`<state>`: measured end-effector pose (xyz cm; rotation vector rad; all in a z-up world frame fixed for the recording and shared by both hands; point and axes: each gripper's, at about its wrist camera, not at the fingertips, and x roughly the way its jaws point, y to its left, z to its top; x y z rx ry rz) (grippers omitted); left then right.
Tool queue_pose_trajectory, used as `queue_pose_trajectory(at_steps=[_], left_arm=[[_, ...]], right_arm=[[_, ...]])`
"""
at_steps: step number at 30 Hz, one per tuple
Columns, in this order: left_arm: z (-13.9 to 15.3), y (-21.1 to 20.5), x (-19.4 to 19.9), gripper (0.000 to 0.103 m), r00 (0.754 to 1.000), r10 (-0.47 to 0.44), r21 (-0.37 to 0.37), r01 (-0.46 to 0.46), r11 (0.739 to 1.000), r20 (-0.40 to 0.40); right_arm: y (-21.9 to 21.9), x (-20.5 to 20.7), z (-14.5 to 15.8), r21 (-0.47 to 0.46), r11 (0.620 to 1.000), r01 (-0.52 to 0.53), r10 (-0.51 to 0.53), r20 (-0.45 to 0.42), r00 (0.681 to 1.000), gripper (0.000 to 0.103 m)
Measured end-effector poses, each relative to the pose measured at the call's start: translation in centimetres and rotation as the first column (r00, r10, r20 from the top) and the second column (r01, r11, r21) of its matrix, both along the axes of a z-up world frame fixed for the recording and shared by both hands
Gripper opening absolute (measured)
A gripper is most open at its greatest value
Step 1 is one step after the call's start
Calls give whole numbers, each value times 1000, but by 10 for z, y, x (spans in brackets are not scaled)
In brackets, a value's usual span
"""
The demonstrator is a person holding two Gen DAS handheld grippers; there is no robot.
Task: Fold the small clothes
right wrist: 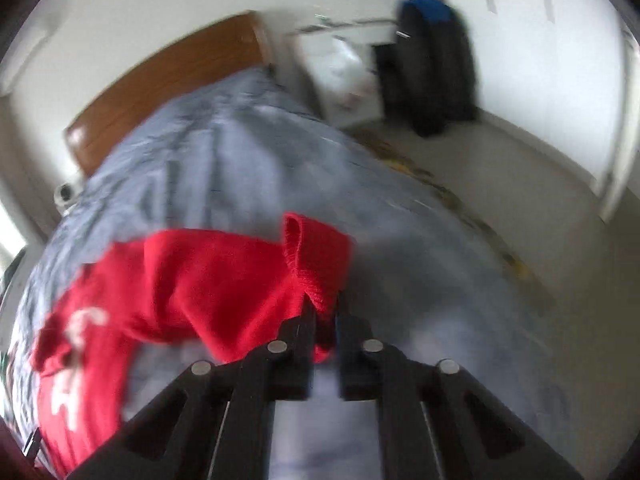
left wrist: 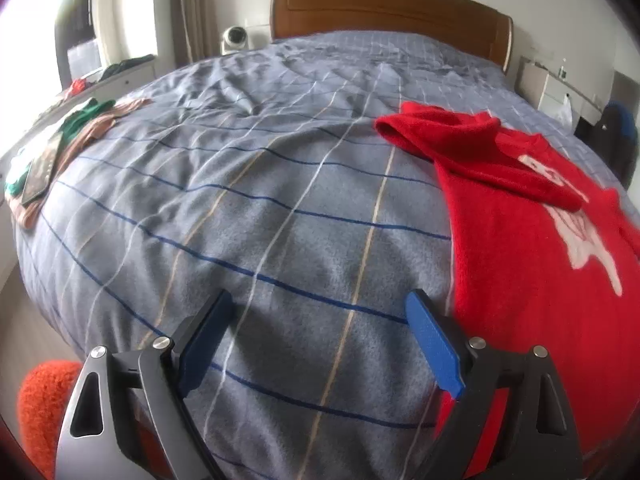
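A small red sweater [left wrist: 532,240] with a white print lies on the grey checked bed cover [left wrist: 260,184], at the right in the left wrist view, one sleeve folded across its chest. My left gripper [left wrist: 320,312] is open and empty, just left of the sweater's lower edge. In the blurred right wrist view the same sweater [right wrist: 192,280] lies left of centre. My right gripper [right wrist: 325,312] is shut on the cuff of its other sleeve [right wrist: 316,264] and holds it lifted above the bed cover [right wrist: 224,160].
A pile of green and pink clothes [left wrist: 76,128] lies at the bed's left edge. A wooden headboard [left wrist: 384,12] stands at the far end. An orange fuzzy item [left wrist: 44,404] is at lower left. A white nightstand [right wrist: 344,76] and a dark bag [right wrist: 436,64] stand right of the bed.
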<state>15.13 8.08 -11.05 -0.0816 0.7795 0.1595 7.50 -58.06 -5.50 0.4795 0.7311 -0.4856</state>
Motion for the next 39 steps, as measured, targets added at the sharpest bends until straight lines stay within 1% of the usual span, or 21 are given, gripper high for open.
queue_pose_trajectory(at_steps=[4,5,6,8,9,11,13,14,16,17,21,24,29,31,33,34,35,36,37,38,39], left_arm=[[0,-4,-3,90,1000,0,34,0,999,16],[1,-5,-4,90,1000,-1,39,0,999,18],[1,-5,-5,90,1000,-1,46,0,999,22],[1,-6,-6,90,1000,-2,52,1,999,24],[2,-6,-6,90,1000,-2,53,1,999,24],[1,-6,-5,90,1000,-1,51,0,999,23],[2,-6,-6,90,1000,-4,52,3,999,22],[2,-7,-6,90,1000,-3,53,2,999,22],[2,-7,-7,90,1000,-7,58,5,998,21],[2,-7,-7,90,1000,-7,60,6,998,21],[1,-9,-6,90,1000,-7,69,6,998,13],[2,-11,-7,90,1000,-12,78,10,997,17],[5,-21,-10,90,999,-47,148,43,988,23],[18,-29,-12,90,995,-101,172,95,981,27],[43,-37,-11,91,981,-185,179,172,969,59],[54,-41,-9,93,973,-222,185,206,961,70],[65,-48,-5,96,961,-266,196,247,949,77],[81,-63,5,98,930,-360,220,338,915,70],[86,-75,12,99,904,-425,231,403,885,50],[92,-94,25,99,852,-524,240,508,827,3],[93,-104,33,99,825,-564,244,551,798,-17]], right_arm=[[-21,-21,-25,138,990,41,-51,73,996,11],[-23,-23,-29,165,985,41,-58,102,993,17],[-26,-28,-29,196,980,31,-60,142,988,30],[-25,-35,-31,239,971,9,-63,219,974,49],[-24,-34,-30,252,968,3,-66,241,968,54],[-29,-28,-29,292,956,12,-92,263,960,54],[-38,-30,-32,365,930,40,-152,284,947,52],[-43,-36,-34,398,915,63,-191,290,938,45],[-50,-38,-38,400,908,123,-232,236,944,2],[-52,-41,-40,383,910,163,-255,205,945,3],[-63,-58,-53,418,878,233,-335,191,923,1],[-65,-56,-70,386,897,213,-310,208,928,0],[-67,-65,-67,411,893,182,-313,278,908,0],[-65,-73,-62,409,897,166,-308,312,899,1],[-56,-78,-47,338,921,195,-308,322,895,9],[-50,-82,-36,275,934,229,-315,329,890,23],[-39,-91,-19,184,942,280,-329,358,874,60],[-29,-99,-8,124,940,317,-340,396,853,96],[-20,-108,3,67,934,351,-343,442,829,102],[-8,-116,13,4,923,384,-338,483,808,103],[6,-120,22,-51,914,401,-323,504,801,103]])
